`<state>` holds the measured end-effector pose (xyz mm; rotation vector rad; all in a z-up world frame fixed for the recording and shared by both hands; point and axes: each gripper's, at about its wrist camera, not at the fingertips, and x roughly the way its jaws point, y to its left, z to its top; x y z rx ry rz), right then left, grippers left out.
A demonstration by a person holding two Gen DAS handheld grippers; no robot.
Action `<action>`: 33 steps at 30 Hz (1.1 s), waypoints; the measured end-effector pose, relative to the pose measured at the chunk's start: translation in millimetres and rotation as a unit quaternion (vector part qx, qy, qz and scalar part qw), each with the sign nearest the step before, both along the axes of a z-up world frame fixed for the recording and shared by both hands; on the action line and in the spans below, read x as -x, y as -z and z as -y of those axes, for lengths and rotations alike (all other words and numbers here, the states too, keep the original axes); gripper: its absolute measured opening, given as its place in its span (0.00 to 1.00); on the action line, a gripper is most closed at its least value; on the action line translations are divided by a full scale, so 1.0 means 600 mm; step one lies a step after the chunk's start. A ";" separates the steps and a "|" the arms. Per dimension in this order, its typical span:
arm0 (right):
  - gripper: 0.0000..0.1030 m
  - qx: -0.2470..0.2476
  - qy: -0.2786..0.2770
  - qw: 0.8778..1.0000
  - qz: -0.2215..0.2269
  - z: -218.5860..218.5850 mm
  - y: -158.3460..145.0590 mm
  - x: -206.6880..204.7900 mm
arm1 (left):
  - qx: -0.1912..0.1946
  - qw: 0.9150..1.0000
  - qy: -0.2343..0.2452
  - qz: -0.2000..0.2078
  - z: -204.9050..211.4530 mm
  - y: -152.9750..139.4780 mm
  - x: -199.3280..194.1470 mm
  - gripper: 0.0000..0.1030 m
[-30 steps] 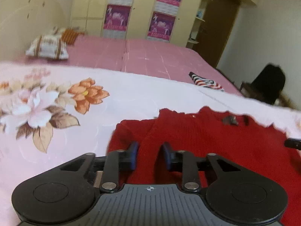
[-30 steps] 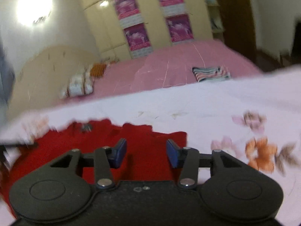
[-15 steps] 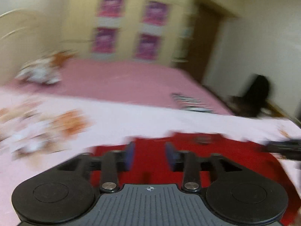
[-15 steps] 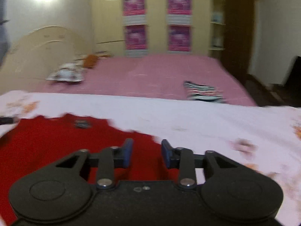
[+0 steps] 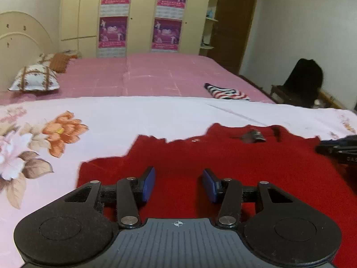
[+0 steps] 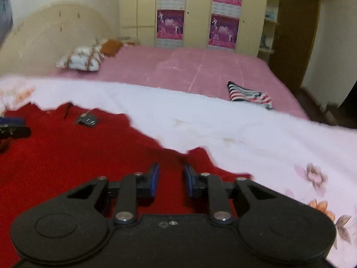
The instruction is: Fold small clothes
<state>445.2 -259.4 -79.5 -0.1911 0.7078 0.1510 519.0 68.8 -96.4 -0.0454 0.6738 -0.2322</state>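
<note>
A red knit garment (image 5: pixel 223 160) lies flat on the white floral sheet (image 5: pixel 133 116), with a small grey tag (image 5: pixel 253 136) near its far edge. My left gripper (image 5: pixel 178 184) is open and empty above the garment's left part. My right gripper (image 6: pixel 170 179) is open, jaws fairly close together, empty above the garment's (image 6: pixel 78 154) right side near its edge. The tag also shows in the right wrist view (image 6: pixel 87 118). Each gripper shows at the edge of the other's view: the right (image 5: pixel 339 148), the left (image 6: pixel 13 129).
A folded striped garment (image 5: pixel 226 92) lies on the pink bedspread (image 5: pixel 156 73) beyond the sheet. Pillows (image 5: pixel 35 81) lie at the headboard to the left. A dark chair (image 5: pixel 305 82) stands at the right. Wardrobes with posters (image 5: pixel 138 17) line the far wall.
Both grippers have shifted over the red garment. The left jaws have opened wider; the right jaws stand closer together than a second ago.
</note>
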 end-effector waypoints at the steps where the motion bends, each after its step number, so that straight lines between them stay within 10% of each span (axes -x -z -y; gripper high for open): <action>1: 0.22 0.008 0.000 1.000 0.003 0.001 0.000 0.000 | -0.006 1.000 -0.001 0.001 0.004 0.001 -0.001 0.47; 8: 0.31 -0.045 -0.022 0.997 0.050 -0.013 -0.052 0.071 | 0.006 0.999 0.010 0.049 0.044 -0.054 0.075 0.47; 17: 0.30 -0.042 -0.165 0.985 -0.001 -0.145 0.000 0.137 | 0.024 0.999 0.032 0.015 0.099 -0.017 0.137 0.47; 21: 0.29 -0.003 -0.070 0.997 0.018 -0.065 -0.008 0.139 | 0.013 1.000 -0.006 0.014 0.016 -0.016 0.160 0.47; 26: 0.16 -0.090 0.016 0.996 -0.011 0.043 -0.009 0.141 | 0.010 1.000 -0.016 0.005 -0.008 -0.019 0.166 0.47; 33: 0.48 -0.059 -0.047 0.996 0.047 -0.063 -0.042 0.200 | 0.009 1.000 0.010 0.021 0.073 -0.044 0.189 0.47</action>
